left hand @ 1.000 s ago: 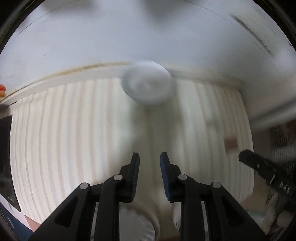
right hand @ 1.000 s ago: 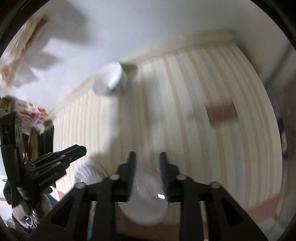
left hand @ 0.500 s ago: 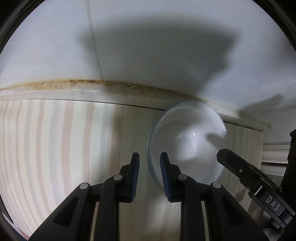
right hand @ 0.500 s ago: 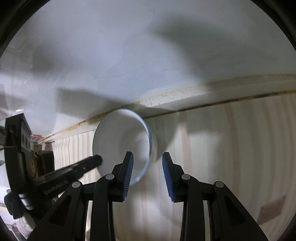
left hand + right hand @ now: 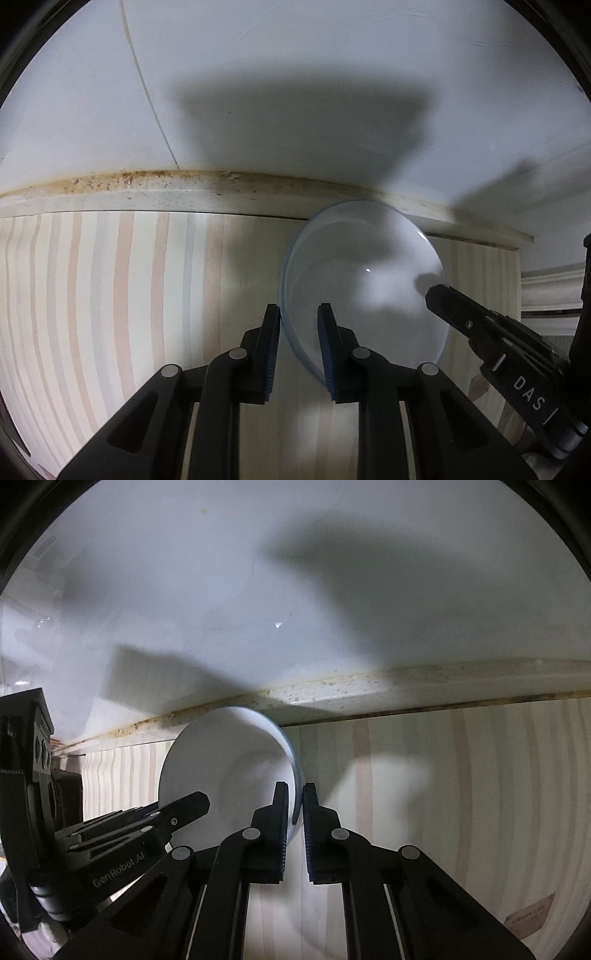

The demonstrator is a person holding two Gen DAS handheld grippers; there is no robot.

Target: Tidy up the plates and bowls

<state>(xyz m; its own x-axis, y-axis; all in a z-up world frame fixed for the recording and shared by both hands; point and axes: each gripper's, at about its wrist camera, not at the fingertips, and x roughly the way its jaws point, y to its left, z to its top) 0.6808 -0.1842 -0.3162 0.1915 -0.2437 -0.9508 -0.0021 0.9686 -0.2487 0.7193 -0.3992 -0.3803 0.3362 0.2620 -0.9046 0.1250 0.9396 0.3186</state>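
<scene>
Both sets of jaws are biting onto the same white bowl point(image 5: 369, 280): my left gripper point(image 5: 297, 325) is pinching its near-left rim, one pad outside the wall and one inside, while my right gripper point(image 5: 294, 805) is clamping down nearly shut on the opposite rim. Between them the bowl is sitting just ahead of my fingertips on the striped tabletop point(image 5: 110, 295), close to the stained strip point(image 5: 184, 188) along the white wall point(image 5: 332, 572).
</scene>
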